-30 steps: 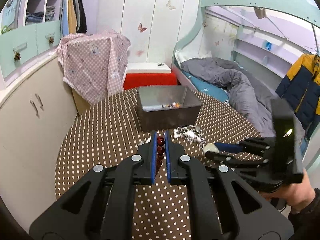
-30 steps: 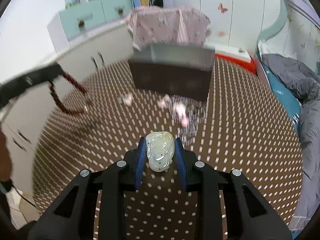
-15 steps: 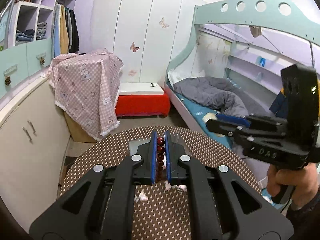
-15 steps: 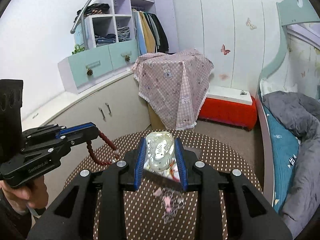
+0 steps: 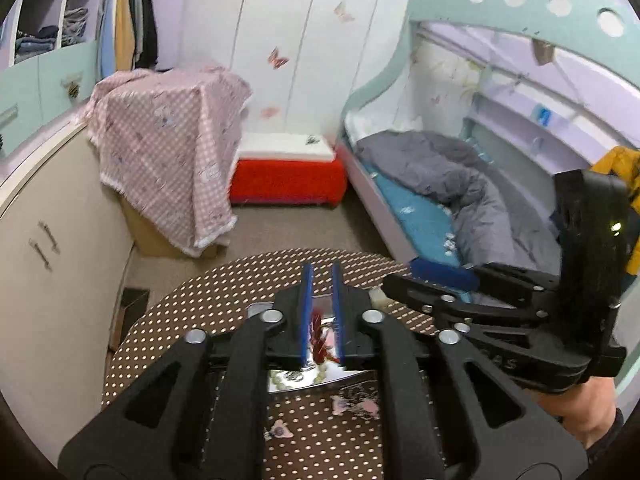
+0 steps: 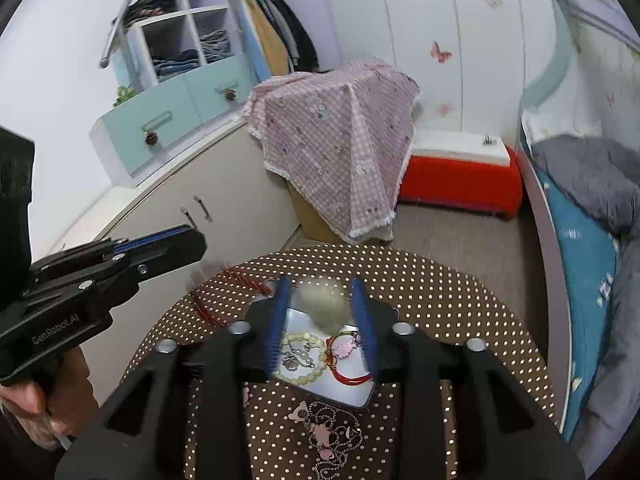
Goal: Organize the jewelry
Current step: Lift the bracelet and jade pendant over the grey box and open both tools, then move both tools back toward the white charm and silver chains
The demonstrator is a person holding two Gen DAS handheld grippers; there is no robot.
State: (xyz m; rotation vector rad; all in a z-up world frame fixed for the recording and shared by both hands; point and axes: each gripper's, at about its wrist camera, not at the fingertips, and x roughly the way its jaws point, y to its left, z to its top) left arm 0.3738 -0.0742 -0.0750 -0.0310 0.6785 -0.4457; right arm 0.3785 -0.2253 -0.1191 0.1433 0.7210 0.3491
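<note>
Over the open metal box [image 6: 356,398] my right gripper [image 6: 320,285] has its jaws opening. The pale green jade pendant [image 6: 326,306] shows blurred between the pads, free of both. In the box lie a pearl bracelet [image 6: 308,376] and a red cord bracelet [image 6: 352,378]. My left gripper [image 5: 321,278] also has its jaws opening above the box [image 5: 352,380]. The red bead bracelet [image 5: 320,338] is a blur dropping out below its pads. From the right wrist view the left gripper [image 6: 188,242] is at left, with the beads [image 6: 236,280] streaking under it.
The round brown dotted table [image 6: 460,320] carries a chain necklace with pink charms [image 6: 328,432] in front of the box and small pink pieces [image 5: 356,404]. A person's hand [image 6: 52,396] holds the left tool. Cupboards stand to the left, a bed [image 5: 440,184] to the right.
Both grippers rose from the table and came over the box. Their jaws have parted: the red beads and the jade pendant, gripped before, are now loose and falling.
</note>
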